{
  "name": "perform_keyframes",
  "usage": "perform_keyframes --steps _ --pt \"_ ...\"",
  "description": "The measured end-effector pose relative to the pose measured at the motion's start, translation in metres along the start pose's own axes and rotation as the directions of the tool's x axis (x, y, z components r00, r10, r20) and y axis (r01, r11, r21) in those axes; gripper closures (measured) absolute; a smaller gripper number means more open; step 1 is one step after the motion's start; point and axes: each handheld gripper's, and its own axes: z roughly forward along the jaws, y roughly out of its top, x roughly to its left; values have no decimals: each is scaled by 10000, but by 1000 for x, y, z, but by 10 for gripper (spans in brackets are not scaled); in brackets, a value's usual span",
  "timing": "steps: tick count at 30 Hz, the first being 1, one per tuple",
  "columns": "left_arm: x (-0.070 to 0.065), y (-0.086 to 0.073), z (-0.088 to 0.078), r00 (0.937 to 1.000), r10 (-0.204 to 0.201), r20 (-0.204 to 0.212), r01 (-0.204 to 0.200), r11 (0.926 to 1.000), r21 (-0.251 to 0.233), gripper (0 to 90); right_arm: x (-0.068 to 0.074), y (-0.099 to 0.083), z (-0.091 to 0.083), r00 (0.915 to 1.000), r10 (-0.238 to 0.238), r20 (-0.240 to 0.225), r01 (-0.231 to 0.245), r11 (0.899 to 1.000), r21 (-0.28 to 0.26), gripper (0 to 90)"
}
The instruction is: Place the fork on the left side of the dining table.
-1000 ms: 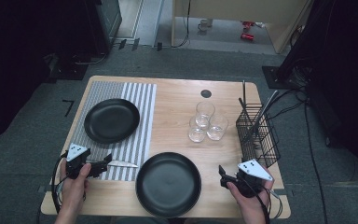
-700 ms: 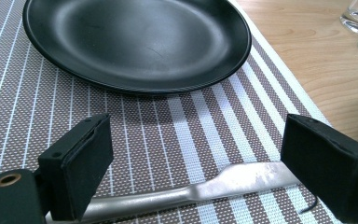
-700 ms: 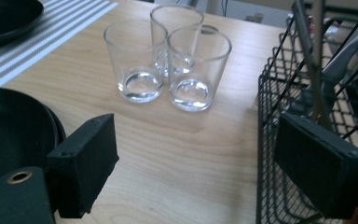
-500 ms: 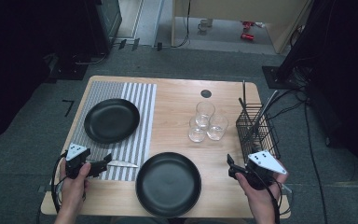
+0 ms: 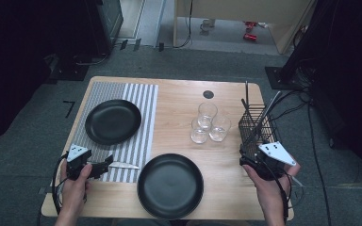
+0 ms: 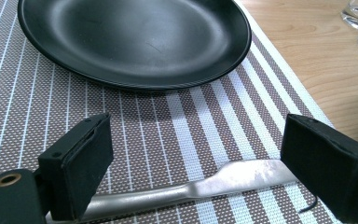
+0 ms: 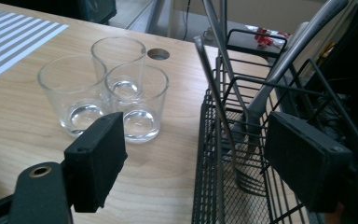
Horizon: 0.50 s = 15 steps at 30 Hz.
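The shiny silver knife (image 6: 191, 186) lies flat on the striped mat (image 6: 37, 107), near the black plate (image 6: 135, 39). The left gripper (image 6: 196, 168) stands wide open around it, not squeezing

No readable text, labels, brands or nos. anywhere. Checked plates, glasses, wire basket, striped mat, tabletop: all blank. Red items on floor in the background too small/blurry to read.
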Motion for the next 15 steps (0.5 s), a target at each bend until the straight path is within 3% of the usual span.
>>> perform_keyframes --steps 9,15 --pt "0 0 1 10000 21 35 -21 10000 59 96 2 2 11 9971 -258 712 272 9995 -184 330" --pt "1 0 1 10000 31 80 -32 9999 127 96 0 4 17 9956 -160 921 171 9998 -107 513"
